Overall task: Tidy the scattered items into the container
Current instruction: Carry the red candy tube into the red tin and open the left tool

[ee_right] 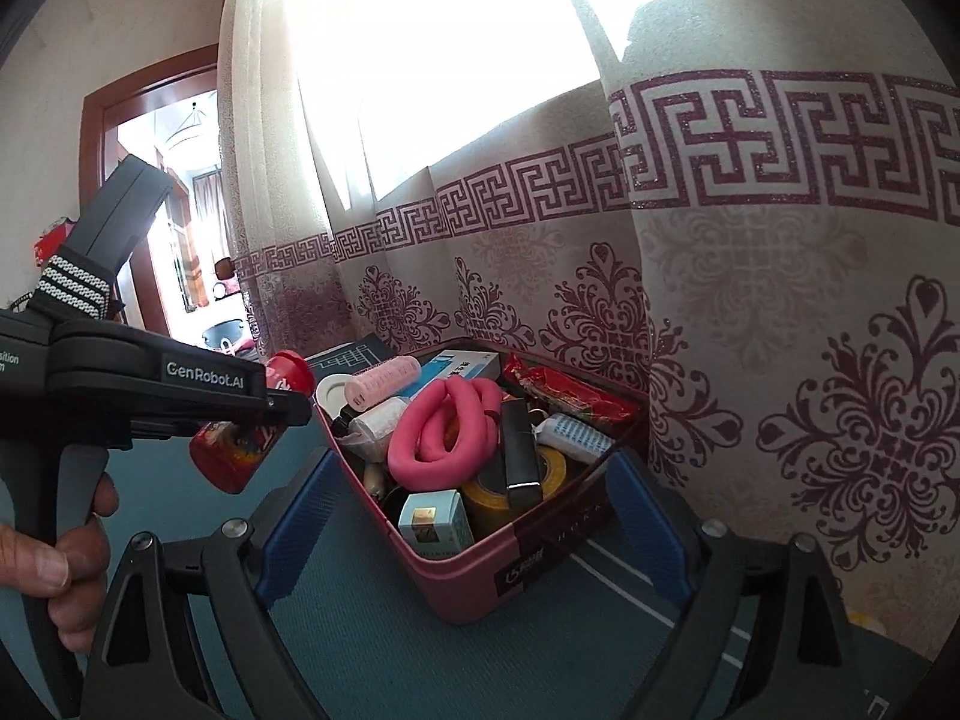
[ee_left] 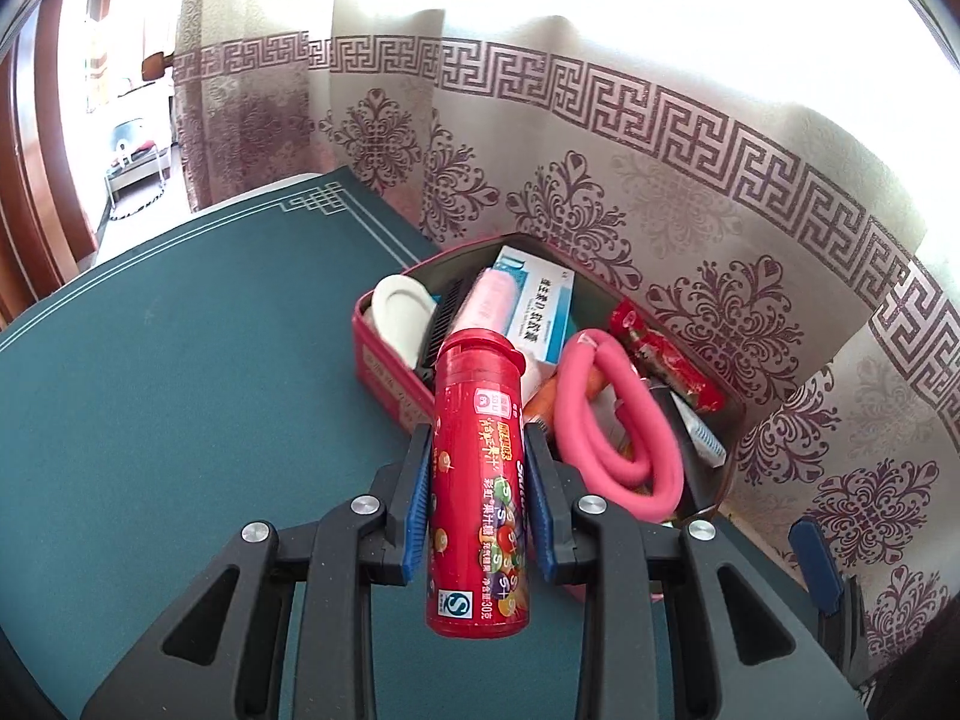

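My left gripper [ee_left: 478, 456] is shut on a red candy bottle [ee_left: 478, 480] and holds it above the green table, just left of the red container [ee_left: 384, 369]. The right wrist view shows the same bottle [ee_right: 240, 450] in the left gripper [ee_right: 282, 405], beside the container [ee_right: 480, 576]. The container is packed with a pink foam tube [ee_left: 606, 426], a white-blue box [ee_left: 540, 306], a pink roller [ee_right: 390, 384], yellow tape [ee_right: 540, 480] and a red snack packet [ee_right: 576, 396]. My right gripper [ee_right: 474, 516] is open and empty, its blue pads on either side of the container's near corner.
The green table mat [ee_left: 180, 390] spreads to the left. A patterned curtain [ee_left: 720, 210] hangs right behind and beside the container. A doorway [ee_right: 180, 210] is at the far left. The person's hand [ee_right: 66, 558] grips the left tool's handle.
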Tool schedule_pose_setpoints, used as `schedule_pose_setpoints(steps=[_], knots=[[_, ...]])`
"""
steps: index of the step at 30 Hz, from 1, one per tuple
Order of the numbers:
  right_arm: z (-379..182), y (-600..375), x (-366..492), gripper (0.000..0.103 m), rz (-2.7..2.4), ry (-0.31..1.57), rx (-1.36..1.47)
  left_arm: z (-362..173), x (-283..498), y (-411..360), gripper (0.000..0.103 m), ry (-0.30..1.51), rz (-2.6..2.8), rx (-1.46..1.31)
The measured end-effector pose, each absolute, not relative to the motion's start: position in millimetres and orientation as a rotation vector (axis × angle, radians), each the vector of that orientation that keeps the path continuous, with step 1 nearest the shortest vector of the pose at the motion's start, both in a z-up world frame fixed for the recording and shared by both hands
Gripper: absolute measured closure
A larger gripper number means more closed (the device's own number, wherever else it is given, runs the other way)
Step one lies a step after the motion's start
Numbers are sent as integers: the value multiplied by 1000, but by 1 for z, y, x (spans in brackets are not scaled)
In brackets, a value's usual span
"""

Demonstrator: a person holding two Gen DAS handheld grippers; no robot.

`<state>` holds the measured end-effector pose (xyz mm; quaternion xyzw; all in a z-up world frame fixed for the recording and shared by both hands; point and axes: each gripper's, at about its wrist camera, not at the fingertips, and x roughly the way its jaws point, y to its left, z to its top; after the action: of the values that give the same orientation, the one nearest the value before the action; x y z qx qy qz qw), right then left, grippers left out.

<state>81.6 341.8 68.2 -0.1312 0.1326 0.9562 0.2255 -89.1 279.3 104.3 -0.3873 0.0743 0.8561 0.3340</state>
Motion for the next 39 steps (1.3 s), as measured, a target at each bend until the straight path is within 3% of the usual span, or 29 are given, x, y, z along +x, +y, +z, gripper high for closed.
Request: schedule_pose_setpoints(steps=[13, 25, 29, 32, 35, 39], knots=[[63, 355, 86, 11, 2648, 489, -369, 93, -117, 367, 72, 306, 2158, -1022], [64, 354, 87, 11, 2655, 490, -363, 77, -141, 384, 72, 281, 2158, -1064], [63, 355, 87, 11, 2654, 488, -363, 87, -138, 375, 53, 262, 2154, -1079], [61, 355, 86, 11, 2653, 481, -359, 100, -132, 362, 45, 218, 2169, -1055], [60, 356, 86, 10, 2648, 481, -358, 113, -125, 346, 43, 204, 2207, -1013], [58, 357, 87, 1, 2635, 482, -341, 128, -102, 320, 41, 252, 2313, -922]])
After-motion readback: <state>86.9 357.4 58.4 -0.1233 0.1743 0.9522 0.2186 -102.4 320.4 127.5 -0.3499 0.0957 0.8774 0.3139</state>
